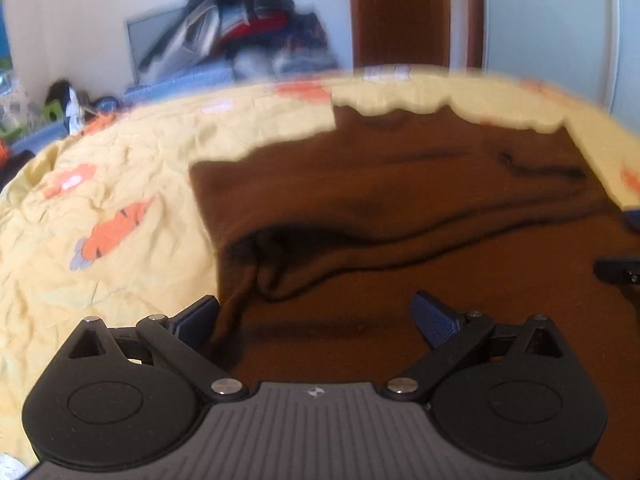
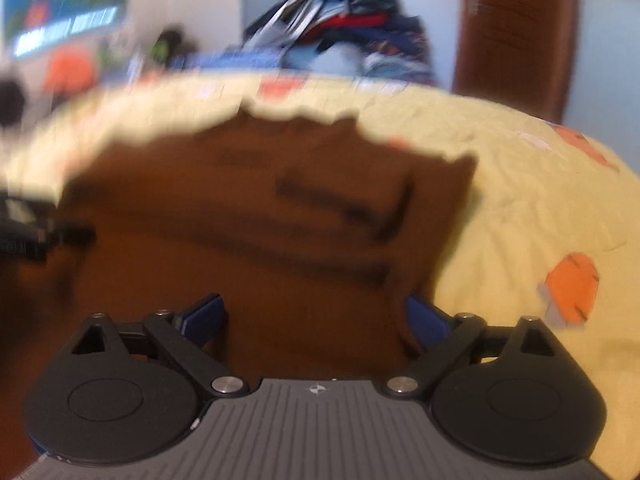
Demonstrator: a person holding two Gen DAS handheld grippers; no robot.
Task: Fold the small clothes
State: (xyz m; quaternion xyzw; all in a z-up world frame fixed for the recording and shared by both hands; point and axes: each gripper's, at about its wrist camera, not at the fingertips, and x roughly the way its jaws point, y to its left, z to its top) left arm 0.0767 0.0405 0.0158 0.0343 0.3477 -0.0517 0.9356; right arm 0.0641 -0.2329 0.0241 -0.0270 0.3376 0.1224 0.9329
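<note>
A brown garment (image 1: 400, 184) lies spread on a yellow bedspread (image 1: 100, 184), with a fold ridge across its middle. My left gripper (image 1: 316, 316) is open over the garment's near left edge, its left finger at the cloth's edge. The other gripper shows at the right edge of the left wrist view (image 1: 620, 268). In the right wrist view the same brown garment (image 2: 260, 220) fills the middle, blurred. My right gripper (image 2: 316, 316) is open over the garment's near right corner, its right finger beside the cloth's edge. The left gripper shows dimly at the left of the right wrist view (image 2: 36, 240).
The yellow bedspread (image 2: 540, 200) has orange cartoon prints. A pile of mixed clothes (image 1: 248, 32) sits beyond the bed by the wall. A brown wooden door (image 1: 400, 12) stands behind on the right. A blue poster (image 2: 64, 0) hangs on the wall.
</note>
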